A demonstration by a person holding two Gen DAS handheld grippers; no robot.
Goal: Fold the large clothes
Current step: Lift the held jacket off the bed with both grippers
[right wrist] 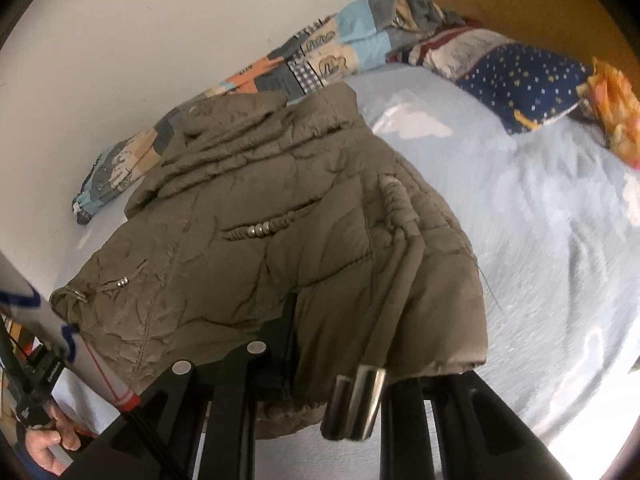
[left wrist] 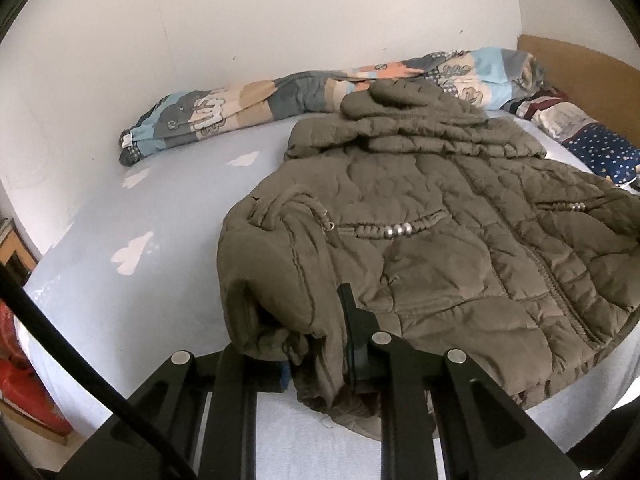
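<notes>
So we've got the olive puffer jacket (left wrist: 420,216) spread front-up on the light blue bed sheet (left wrist: 140,216), hood toward the wall, where a rolled patchwork duvet (left wrist: 240,108) lies. Starting on the left: our left gripper (left wrist: 316,344) is pinched nearly shut on the jacket's near left corner, hem fabric bunched between the jaws and drooping over the frame. Moving right, our right gripper (right wrist: 336,344) is clamped narrow on the other bottom corner, with cloth draped over it and two metal drawstring tips (right wrist: 356,404) dangling in front. Further right, a navy star-print pillow (right wrist: 528,80) sits by the wooden headboard (right wrist: 520,0), well apart from the jacket.
</notes>
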